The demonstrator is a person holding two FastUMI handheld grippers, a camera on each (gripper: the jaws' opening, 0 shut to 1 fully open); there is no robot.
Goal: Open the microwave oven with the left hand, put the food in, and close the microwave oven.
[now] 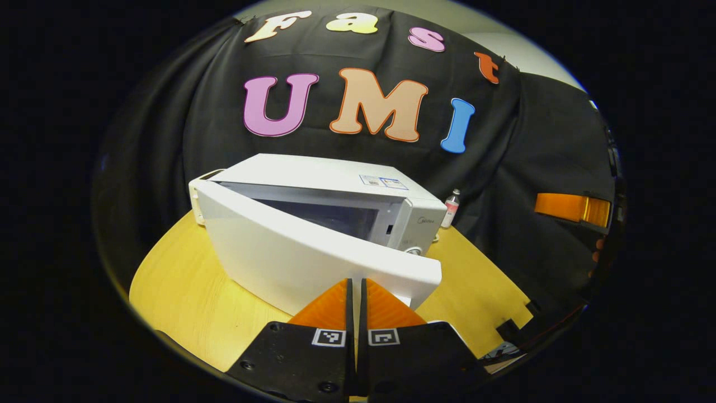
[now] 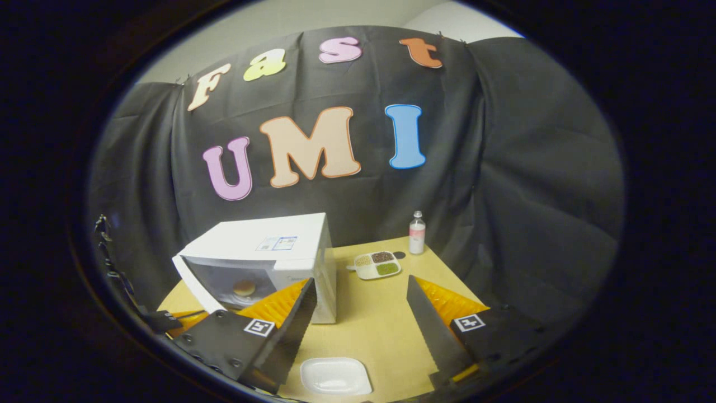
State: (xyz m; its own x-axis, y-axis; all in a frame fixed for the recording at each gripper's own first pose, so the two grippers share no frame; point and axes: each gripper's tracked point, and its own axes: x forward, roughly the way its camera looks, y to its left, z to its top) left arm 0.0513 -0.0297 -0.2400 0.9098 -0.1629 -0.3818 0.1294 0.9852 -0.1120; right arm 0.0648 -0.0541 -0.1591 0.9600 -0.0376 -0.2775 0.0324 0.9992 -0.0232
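A yellow wooden table [image 2: 380, 330] stands before a black cloth wall. The white microwave oven [image 2: 274, 246] sits toward its left rear, door [image 1: 291, 263] partly ajar, a round bun-like food [image 2: 244, 287] inside. Near the back edge stand a small bottle [image 2: 417, 233] and a divided snack tray [image 2: 378, 264]; a white plate [image 2: 335, 376] lies at the front edge. The left gripper [image 1: 356, 291], jaws clenched, sits against the door. The right gripper [image 2: 361, 313] hangs released.

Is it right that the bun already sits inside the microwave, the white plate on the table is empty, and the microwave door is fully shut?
Not quite: the door is partly open, swung out from the microwave, as the left gripper view shows. The rest holds: the bun sits inside, and the white plate on the table is empty.
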